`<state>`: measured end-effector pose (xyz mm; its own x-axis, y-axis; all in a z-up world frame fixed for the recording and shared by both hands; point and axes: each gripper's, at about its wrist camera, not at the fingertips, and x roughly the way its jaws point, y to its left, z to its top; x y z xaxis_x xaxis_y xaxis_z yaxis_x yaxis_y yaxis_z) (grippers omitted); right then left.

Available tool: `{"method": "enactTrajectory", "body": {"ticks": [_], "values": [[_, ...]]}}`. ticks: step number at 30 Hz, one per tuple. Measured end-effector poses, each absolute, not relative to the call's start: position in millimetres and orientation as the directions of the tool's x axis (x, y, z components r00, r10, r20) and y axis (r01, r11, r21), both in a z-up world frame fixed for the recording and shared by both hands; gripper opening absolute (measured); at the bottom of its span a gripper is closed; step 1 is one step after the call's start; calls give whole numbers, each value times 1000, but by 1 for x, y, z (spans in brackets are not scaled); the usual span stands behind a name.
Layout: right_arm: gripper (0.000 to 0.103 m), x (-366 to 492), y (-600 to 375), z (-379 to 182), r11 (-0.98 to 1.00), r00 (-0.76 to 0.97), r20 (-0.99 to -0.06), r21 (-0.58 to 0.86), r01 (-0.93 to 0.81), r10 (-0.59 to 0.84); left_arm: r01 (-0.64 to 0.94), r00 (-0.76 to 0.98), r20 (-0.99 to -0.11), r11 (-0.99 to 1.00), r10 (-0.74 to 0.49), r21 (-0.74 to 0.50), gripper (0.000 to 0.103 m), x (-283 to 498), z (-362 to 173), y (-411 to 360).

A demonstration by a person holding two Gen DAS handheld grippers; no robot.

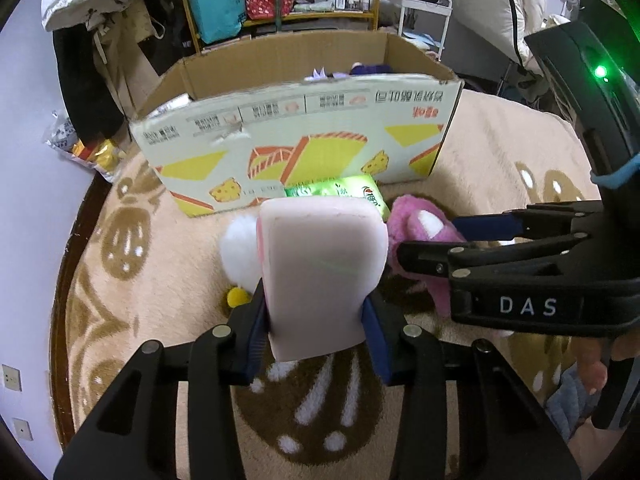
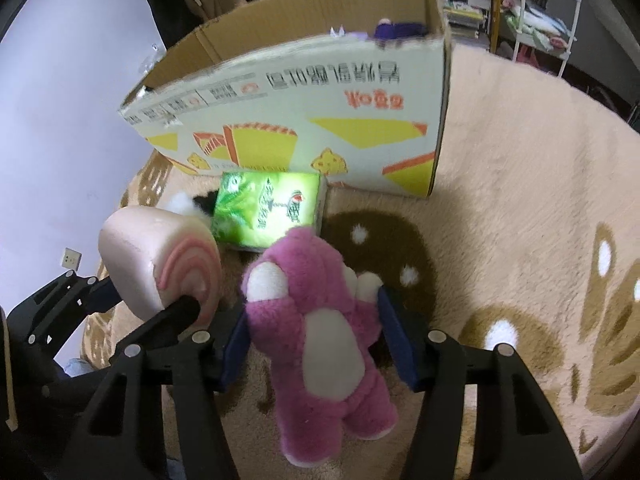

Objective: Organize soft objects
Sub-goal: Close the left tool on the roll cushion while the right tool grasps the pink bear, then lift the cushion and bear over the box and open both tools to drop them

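Before the open cardboard box point(image 1: 296, 128) on the beige rug point(image 1: 500, 152), the right gripper point(image 2: 312, 344) pinches a pink plush bear point(image 2: 316, 340) and the left gripper point(image 1: 316, 332) a squishy swirl-roll toy point(image 1: 320, 272), both lifted, seemingly next to go over the rim and drop inside.

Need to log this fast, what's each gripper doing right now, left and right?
Left gripper: closed on the pink foam roll.
Right gripper: closed around the pink plush bear.
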<state>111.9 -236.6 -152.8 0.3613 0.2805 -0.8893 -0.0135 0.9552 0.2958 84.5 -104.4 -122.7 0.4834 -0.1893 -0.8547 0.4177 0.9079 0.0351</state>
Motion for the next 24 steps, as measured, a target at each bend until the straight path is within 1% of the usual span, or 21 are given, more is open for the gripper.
{"method": "enactTrajectory", "body": {"ticks": [10,14,17,24], "values": [[63,90,-254,-111,961,494,-835,277,-3,242,377,577,-793,925,-197,45,42,70,-79,-91],[63,79,-253,-91,976,567,-802,219,-16,189,358,617,-764,932,-188,59,42,63,-63,-86],[63,72,-251,-77,976,614,-768,216,-25,185,346,653,-735,935,-183,75,42,57,-50,-82],[63,63,-245,-46,979,707,-685,198,-52,176,342,738,-640,936,-212,84,42,45,-18,-75]]}}
